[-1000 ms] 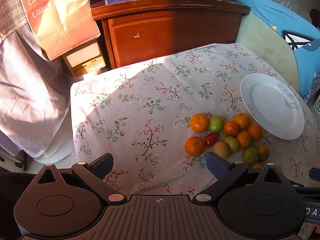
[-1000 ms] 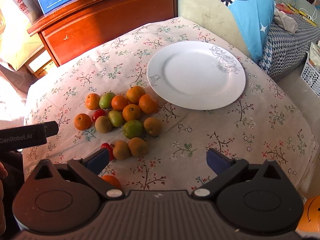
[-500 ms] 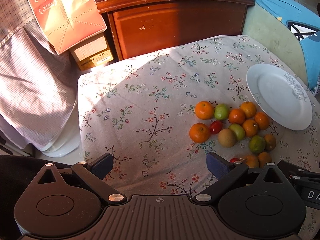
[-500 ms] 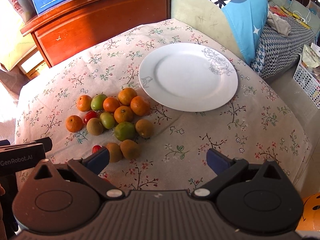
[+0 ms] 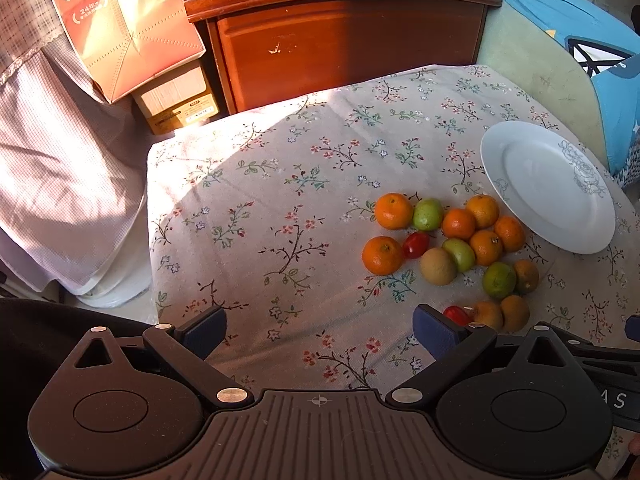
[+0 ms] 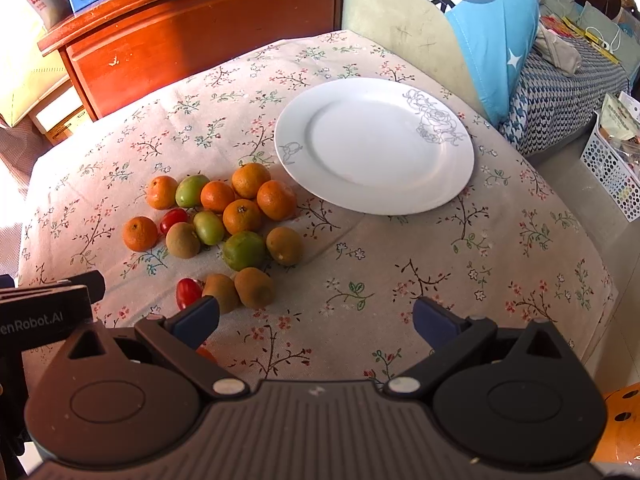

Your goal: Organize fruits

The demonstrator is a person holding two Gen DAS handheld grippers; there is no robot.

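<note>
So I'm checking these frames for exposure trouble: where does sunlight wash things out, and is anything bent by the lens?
Left wrist view: hard sun bleaches the curtain and the tablecloth edge beside it; the cabinet top bows. Right wrist view: light is softer, the plate shows no glare, and the room curves at the edges.

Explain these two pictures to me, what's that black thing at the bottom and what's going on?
Each picture comes from a camera mounted on hand-held tongs; a person holds one in each hand. The black shape with two blue-tipped fingers is the tool itself: the left tongs in one view, the right tongs in the other. Both stand open and hold nothing. Ahead lies a table under a floral tablecloth, a bare white round plate, and beside it a loose pile of small fruit: orange mandarins, green ones, brown kiwis, red tomatoes. No fruit is on the plate yet.
</note>
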